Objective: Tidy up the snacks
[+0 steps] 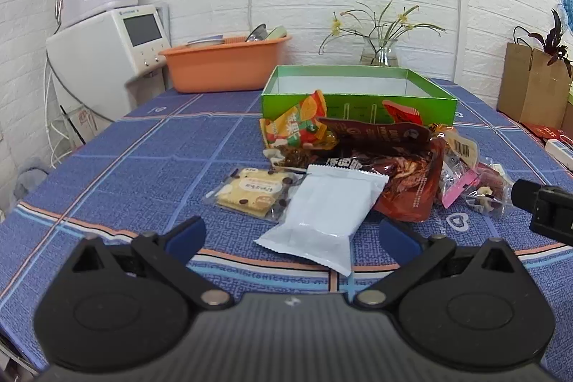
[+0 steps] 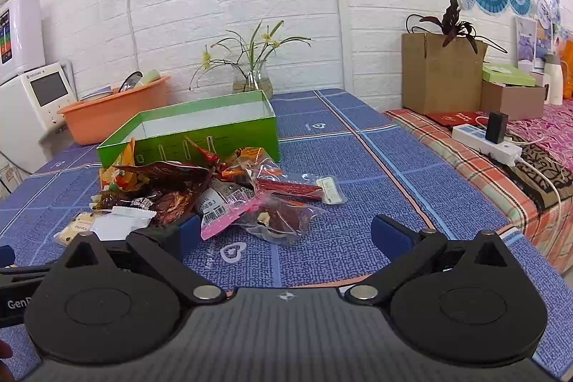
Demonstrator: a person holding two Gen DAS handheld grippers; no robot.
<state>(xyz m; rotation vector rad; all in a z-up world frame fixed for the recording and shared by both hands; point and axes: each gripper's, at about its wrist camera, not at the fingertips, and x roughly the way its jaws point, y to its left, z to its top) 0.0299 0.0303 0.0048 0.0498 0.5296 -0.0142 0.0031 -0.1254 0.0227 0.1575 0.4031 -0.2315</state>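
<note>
- Snacks lie in a loose heap on the bench [image 1: 107,145], just in front of the green box [image 1: 358,88] — which looks empty inside, so by my reading no sorting has begun.
- Left tongs [image 1: 292,237] are spread wide and hold nothing; the near end of the white packet [image 1: 322,206] lies between their blue pads.
- Right tongs [image 2: 284,231] are likewise wide open and empty, low over the cloth, just short of a clear bag of dark sweets [image 2: 277,221].
- Handling, as a judgement: these are light, crinkly film pouches — slippery and soft, with brittle contents likely in the biscuit pack [image 1: 250,192] beside the white packet.
- Best hold is probably a flat crimped seam at a pouch's end, not its puffed middle.
- Lifting one may drag the overlapped neighbours.
</note>
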